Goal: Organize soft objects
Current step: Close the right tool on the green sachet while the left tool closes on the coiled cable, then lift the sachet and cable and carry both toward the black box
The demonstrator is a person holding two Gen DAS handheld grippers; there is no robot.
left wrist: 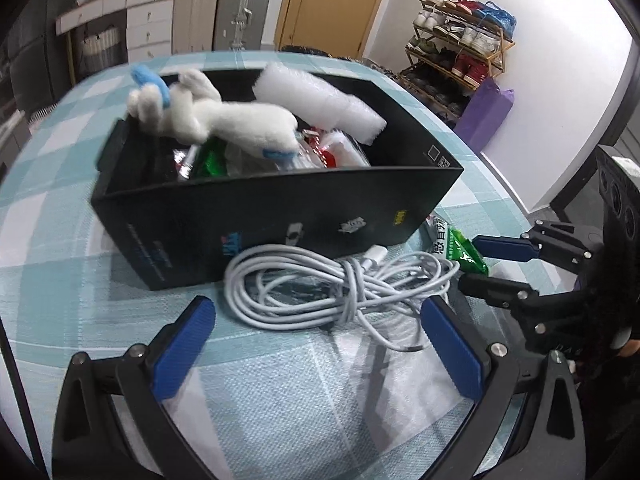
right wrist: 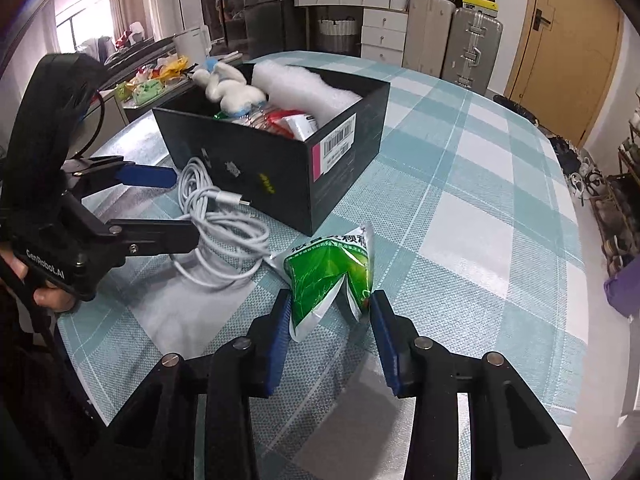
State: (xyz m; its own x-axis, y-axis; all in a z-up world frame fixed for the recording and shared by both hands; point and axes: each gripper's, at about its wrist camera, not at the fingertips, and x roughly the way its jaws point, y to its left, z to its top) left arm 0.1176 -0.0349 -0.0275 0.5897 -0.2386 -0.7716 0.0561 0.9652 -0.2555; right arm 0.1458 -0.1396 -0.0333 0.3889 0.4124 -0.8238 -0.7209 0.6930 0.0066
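A green and white packet (right wrist: 326, 276) lies on the checked tablecloth (right wrist: 460, 208), and my right gripper (right wrist: 331, 298) is shut on its near end, a pad against each side. In the left wrist view the same gripper (left wrist: 470, 262) pinches the packet (left wrist: 460, 246) from the right. My left gripper (left wrist: 318, 304) stands open, its blue pads either side of a coiled white cable (left wrist: 320, 288) without touching it. Behind the cable stands a black box (left wrist: 280, 208) holding a white plush rabbit (left wrist: 216, 116), white foam (left wrist: 316, 96) and several packets.
The box (right wrist: 280, 176) sits mid-table, with the cable (right wrist: 224, 224) against its near wall. Suitcases (right wrist: 472, 44) and white drawers (right wrist: 380, 36) line the back wall. A shoe rack (left wrist: 460, 48) and a purple bag (left wrist: 484, 112) stand beyond the table's right edge.
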